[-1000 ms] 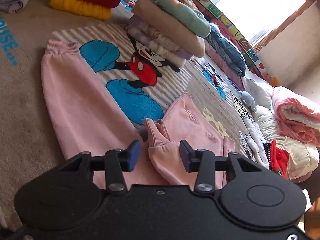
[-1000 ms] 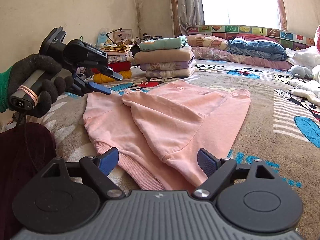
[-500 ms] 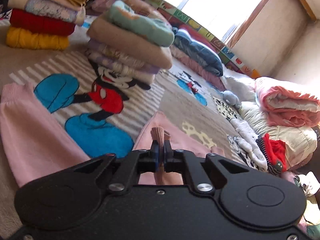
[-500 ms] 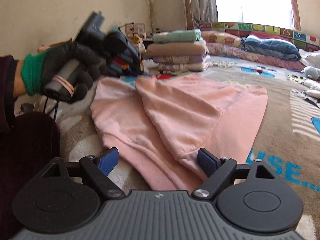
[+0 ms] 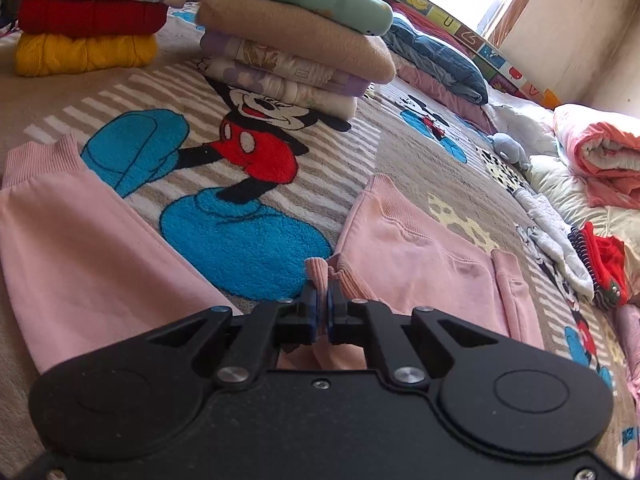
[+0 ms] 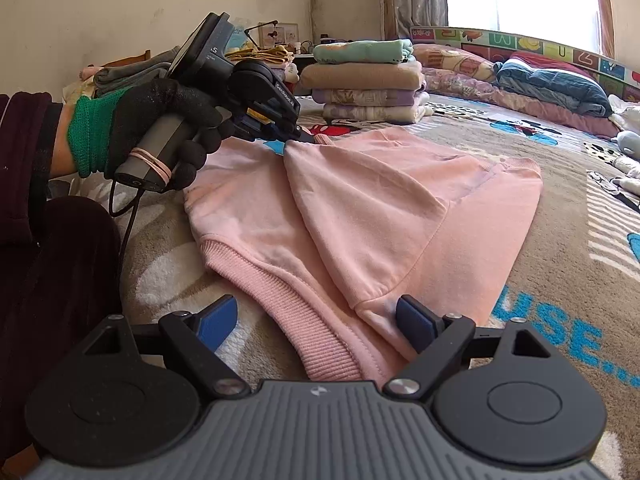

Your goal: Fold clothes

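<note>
A pink sweatshirt (image 6: 400, 208) lies on the Mickey Mouse blanket (image 5: 248, 152), partly folded over itself. My left gripper (image 5: 320, 312) is shut on the ribbed cuff (image 5: 318, 274) of one sleeve; it also shows in the right wrist view (image 6: 298, 136), held by a gloved hand at the far side of the sweatshirt. The other sleeve (image 5: 80, 240) lies flat at the left. My right gripper (image 6: 316, 324) is open, low over the ribbed hem (image 6: 288, 304), with the hem and a folded corner between its fingers.
Two stacks of folded clothes stand at the back: a beige and mint one (image 5: 296, 36) and a red and yellow one (image 5: 84, 32). Pillows and bedding (image 5: 592, 160) lie at the right. A person's dark-clothed leg (image 6: 52, 280) is at the left.
My left gripper has closed on the sleeve cuff and shifted with it. My right gripper has moved closer to the hem and stayed open.
</note>
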The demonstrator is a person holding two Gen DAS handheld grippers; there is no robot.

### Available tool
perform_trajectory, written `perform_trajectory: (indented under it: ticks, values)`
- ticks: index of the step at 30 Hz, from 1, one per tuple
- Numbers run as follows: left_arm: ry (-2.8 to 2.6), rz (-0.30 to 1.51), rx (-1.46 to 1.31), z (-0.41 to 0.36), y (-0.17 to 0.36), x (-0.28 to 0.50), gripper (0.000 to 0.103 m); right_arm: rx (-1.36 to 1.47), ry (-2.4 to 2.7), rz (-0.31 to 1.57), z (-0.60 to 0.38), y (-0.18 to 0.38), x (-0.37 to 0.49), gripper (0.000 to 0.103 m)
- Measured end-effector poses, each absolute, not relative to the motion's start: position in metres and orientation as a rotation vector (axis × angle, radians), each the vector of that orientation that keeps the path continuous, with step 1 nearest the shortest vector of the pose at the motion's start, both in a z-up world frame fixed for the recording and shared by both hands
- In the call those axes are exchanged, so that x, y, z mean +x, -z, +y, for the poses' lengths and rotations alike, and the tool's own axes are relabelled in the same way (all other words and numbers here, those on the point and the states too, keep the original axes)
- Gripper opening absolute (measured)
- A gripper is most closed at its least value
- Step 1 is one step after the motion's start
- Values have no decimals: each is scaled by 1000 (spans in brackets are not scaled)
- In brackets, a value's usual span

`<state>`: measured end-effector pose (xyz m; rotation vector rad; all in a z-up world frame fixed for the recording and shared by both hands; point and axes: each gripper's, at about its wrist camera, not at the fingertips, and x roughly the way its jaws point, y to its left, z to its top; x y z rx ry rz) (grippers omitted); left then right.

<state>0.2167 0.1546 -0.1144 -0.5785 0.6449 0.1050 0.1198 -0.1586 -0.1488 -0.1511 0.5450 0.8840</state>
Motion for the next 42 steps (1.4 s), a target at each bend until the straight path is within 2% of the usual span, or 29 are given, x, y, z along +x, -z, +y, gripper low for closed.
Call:
perform_trajectory:
  ticks: [4, 12, 17, 20, 33, 42]
  values:
    - [-32, 569, -701, 154, 94, 205, 2, -126, -883, 529, -163, 145, 121, 85]
    - [80, 507, -769, 119, 54, 224, 2, -76, -852, 485, -177, 139, 122, 85]
    - [96, 512, -770, 93, 40, 254, 2, -84, -868, 505, -178, 142, 121, 74]
    - [90, 526, -770, 80, 38, 272, 2, -58, -871, 513, -185, 142, 122, 66]
    - [32, 614, -732, 32, 57, 338, 2, 28, -882, 537, -206, 143, 125, 66]
    - [14, 675, -606, -3, 74, 370, 2, 60, -900, 562, -209, 145, 126, 67]
